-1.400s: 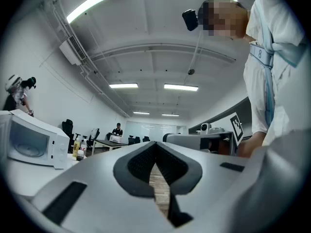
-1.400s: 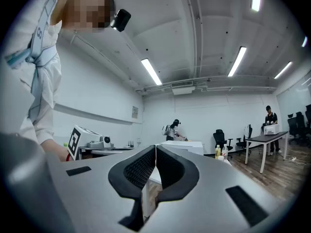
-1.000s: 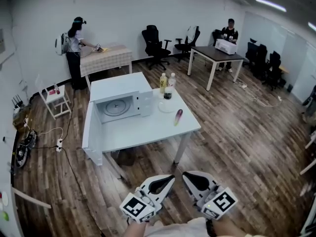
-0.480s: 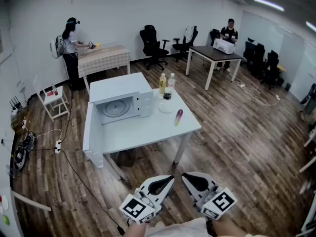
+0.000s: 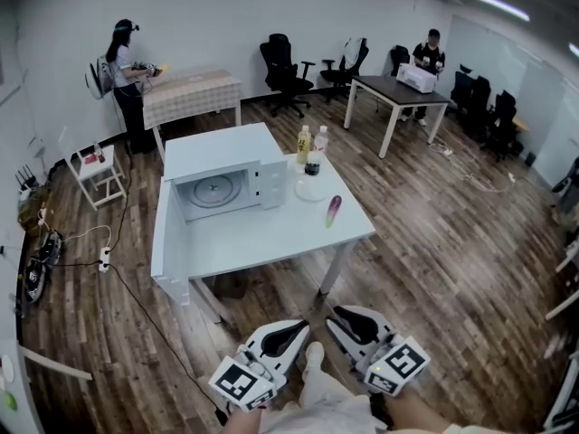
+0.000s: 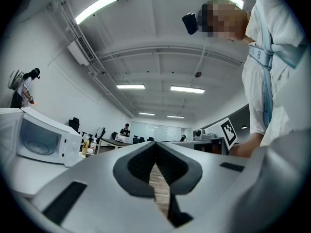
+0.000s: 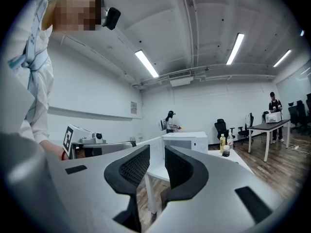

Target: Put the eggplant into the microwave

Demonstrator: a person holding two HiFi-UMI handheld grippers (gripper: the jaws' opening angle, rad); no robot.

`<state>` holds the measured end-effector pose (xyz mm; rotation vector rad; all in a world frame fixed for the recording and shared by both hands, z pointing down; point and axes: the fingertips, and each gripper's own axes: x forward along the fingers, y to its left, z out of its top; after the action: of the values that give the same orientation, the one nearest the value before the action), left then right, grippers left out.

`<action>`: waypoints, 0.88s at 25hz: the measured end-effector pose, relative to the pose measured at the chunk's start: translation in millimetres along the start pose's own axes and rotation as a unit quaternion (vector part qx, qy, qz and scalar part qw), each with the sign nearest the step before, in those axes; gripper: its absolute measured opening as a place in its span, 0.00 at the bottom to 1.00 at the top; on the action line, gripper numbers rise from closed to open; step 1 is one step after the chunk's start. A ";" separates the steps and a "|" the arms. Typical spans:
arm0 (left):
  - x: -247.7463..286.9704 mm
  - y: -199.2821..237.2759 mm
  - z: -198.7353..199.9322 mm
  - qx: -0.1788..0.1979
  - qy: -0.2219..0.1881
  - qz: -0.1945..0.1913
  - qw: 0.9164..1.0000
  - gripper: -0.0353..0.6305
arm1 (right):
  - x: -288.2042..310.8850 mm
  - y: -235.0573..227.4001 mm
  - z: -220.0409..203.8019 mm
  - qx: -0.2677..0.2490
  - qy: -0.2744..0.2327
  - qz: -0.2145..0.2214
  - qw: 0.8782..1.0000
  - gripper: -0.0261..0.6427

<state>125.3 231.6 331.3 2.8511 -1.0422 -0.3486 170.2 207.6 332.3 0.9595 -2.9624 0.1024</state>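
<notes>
A purple eggplant (image 5: 333, 210) lies on the white table (image 5: 271, 238), towards its right edge. The white microwave (image 5: 222, 174) stands at the table's far left with its cavity open and the turntable showing. Both grippers hang over the wooden floor, well short of the table. My left gripper (image 5: 291, 333) (image 6: 155, 152) is shut, its pad tips meeting with nothing between them. On my right gripper (image 5: 348, 324) (image 7: 156, 161) the jaws are opening, with a narrow gap and nothing in it. In the right gripper view, the microwave (image 7: 184, 141) is straight ahead beyond the jaws.
Two bottles (image 5: 308, 143), a dark jar and a white plate (image 5: 309, 190) stand right of the microwave. My shoe (image 5: 312, 355) shows between the grippers. A cable and power strip (image 5: 107, 260) lie on the floor at left. Chairs, other tables and two people are at the back.
The table and microwave have drawn slightly nearer in the head view. Both grippers sit lower in the frame, and a shoe now shows between them.
</notes>
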 end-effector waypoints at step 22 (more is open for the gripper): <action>89.4 165.3 -20.0 -0.005 0.038 0.022 0.999 0.06 | 152.7 -164.2 -9.5 0.017 0.004 0.011 1.000 0.22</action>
<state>93.1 47.6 360.4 2.8031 -1.0852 -0.2397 142.8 -13.7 357.6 0.9287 -2.9730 0.1579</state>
